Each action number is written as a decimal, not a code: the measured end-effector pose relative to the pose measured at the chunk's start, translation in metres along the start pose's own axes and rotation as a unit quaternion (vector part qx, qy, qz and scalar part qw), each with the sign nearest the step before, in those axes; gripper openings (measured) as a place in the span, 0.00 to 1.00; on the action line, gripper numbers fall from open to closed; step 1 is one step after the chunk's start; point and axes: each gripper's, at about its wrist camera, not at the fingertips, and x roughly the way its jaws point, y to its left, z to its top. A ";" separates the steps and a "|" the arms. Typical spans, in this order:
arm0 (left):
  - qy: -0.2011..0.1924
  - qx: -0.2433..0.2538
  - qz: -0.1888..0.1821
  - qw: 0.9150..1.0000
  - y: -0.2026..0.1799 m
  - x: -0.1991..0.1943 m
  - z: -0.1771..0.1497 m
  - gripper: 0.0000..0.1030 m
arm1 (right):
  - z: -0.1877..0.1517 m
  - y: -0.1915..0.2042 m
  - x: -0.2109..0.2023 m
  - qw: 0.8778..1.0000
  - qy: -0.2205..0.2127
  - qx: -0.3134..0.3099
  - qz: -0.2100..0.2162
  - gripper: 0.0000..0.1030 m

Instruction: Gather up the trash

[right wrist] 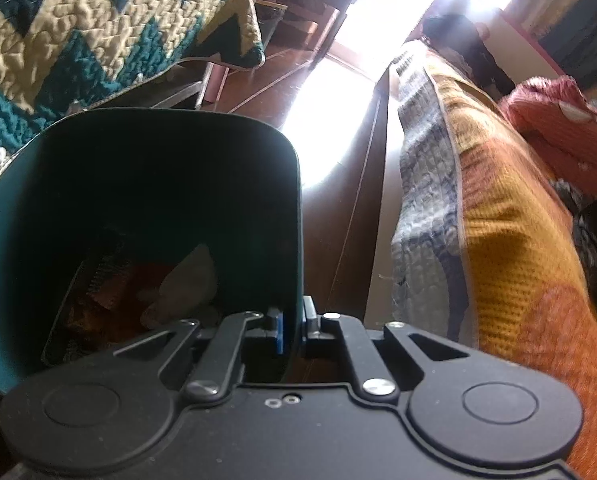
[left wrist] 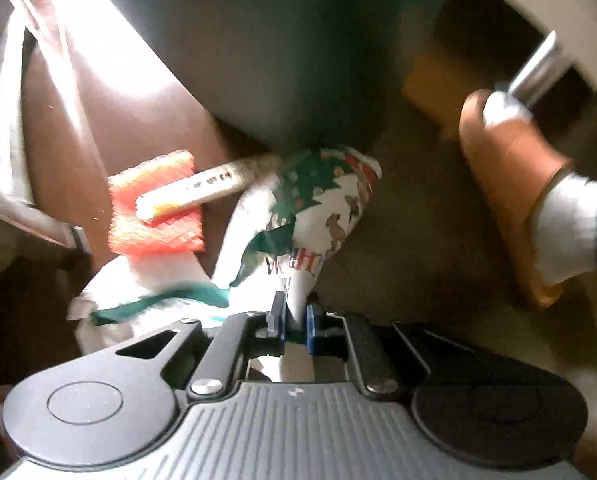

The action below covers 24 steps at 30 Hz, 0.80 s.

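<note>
Between the left gripper (left wrist: 294, 316) jaws, pinched printed wrapper (left wrist: 318, 208), right gripper (right wrist: 294, 328) jaws clamping green bin (right wrist: 138, 184) wall.

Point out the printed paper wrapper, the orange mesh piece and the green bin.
printed paper wrapper (left wrist: 318, 208): left wrist view, on its tree print.
orange mesh piece (left wrist: 154, 228): left wrist view, on its bare netting.
green bin (right wrist: 2, 248): right wrist view, on its outer wall.

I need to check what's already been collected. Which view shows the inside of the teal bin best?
The right wrist view: it looks straight into the teal bin, showing crumpled scraps at its bottom, with the right tongs clamped on its rim. The left wrist view shows only the bin's dark outer wall, none of the inside.
</note>
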 end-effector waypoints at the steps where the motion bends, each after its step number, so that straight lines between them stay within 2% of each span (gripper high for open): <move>1: -0.007 -0.007 -0.007 1.000 0.005 -0.015 0.001 0.08 | -0.001 -0.002 0.001 1.000 0.002 0.006 0.002 0.06; 8: -0.068 -0.037 -0.024 0.997 0.023 -0.129 0.013 0.07 | -0.005 0.001 -0.002 1.000 0.001 0.001 0.000 0.07; 12: -0.124 -0.061 -0.030 0.990 0.022 -0.194 0.027 0.06 | -0.004 0.005 -0.004 1.000 -0.005 -0.009 -0.001 0.06; 15: -0.169 -0.060 -0.026 0.983 0.022 -0.234 0.041 0.06 | -0.003 0.007 -0.005 1.000 -0.007 -0.014 -0.001 0.06; 17: -0.198 -0.057 -0.020 0.978 0.020 -0.256 0.051 0.06 | -0.003 0.009 -0.006 1.000 -0.007 -0.017 -0.001 0.06; 18: -0.212 -0.055 -0.018 0.976 0.019 -0.265 0.056 0.00 | -0.003 0.010 -0.006 1.000 -0.008 -0.019 -0.001 0.06; 21: -0.251 -0.049 -0.010 0.967 0.015 -0.289 0.076 0.00 | -0.003 0.012 -0.007 1.000 -0.009 -0.023 0.000 0.06; 24: -0.273 -0.041 0.003 0.961 0.012 -0.294 0.099 0.00 | -0.002 0.014 -0.009 1.000 -0.012 -0.028 0.001 0.06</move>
